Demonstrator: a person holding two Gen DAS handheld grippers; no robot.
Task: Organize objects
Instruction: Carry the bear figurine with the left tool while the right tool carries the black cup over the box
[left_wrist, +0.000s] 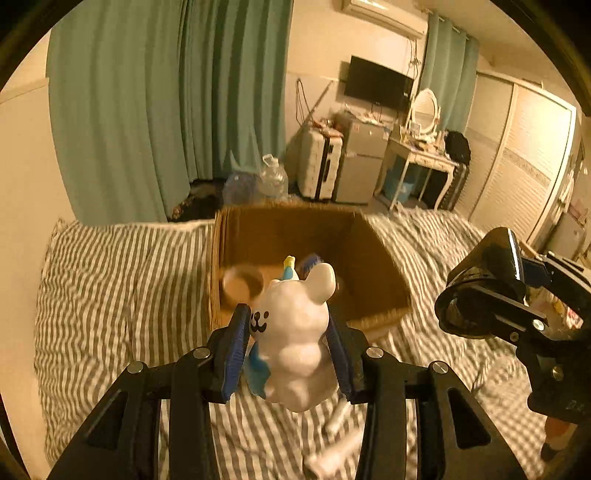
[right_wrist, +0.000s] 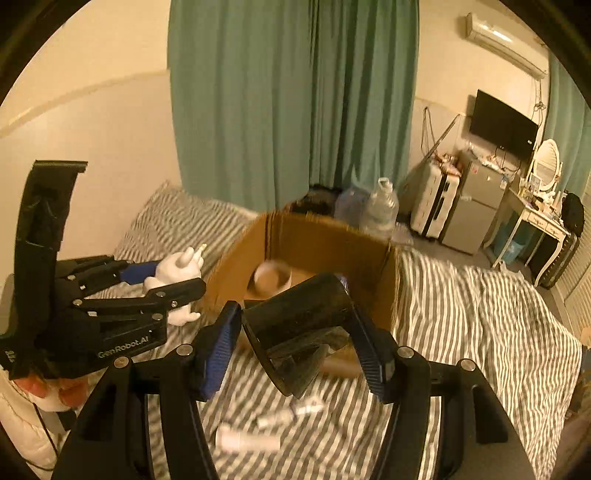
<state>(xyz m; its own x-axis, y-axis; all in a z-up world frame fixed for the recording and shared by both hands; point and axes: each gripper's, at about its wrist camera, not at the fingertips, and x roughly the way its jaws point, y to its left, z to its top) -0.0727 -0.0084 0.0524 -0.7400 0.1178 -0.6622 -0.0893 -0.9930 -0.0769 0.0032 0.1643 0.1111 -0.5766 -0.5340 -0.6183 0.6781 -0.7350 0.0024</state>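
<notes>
The left gripper (left_wrist: 290, 343) is closed on a white glossy animal figurine with a black painted face and a blue-and-yellow part (left_wrist: 295, 332); both blue ribbed finger pads (left_wrist: 236, 350) press against the figurine's sides, and the figurine is held clear of the bedding. In the right wrist view the same left gripper (right_wrist: 177, 280) appears at the left of the picture, with the white figurine (right_wrist: 179, 267) between its fingers, just beside the near left corner of the box. The right gripper (right_wrist: 295, 339) is closed on a black glossy curved object, shaped like a scoop or hood (right_wrist: 303, 314); the blue pads bear on its two sides. In the left wrist view this black object (left_wrist: 484, 280) is at the right edge, near the box's right wall. An open brown cardboard box (left_wrist: 376, 258) stands on a grey-and-white striped bedspread (left_wrist: 110, 295) directly ahead of both grippers. Inside the box, on its floor, lies a pale round bowl-shaped item (left_wrist: 242, 284). Several small white cylindrical items (right_wrist: 247, 439) lie on the bedspread beneath the right gripper; motion blur prevents closer identification. Behind the bed are green pleated curtains (left_wrist: 147, 103), a clear plastic water jug (left_wrist: 273, 177) and a white hard-shell suitcase (left_wrist: 319, 162).
</notes>
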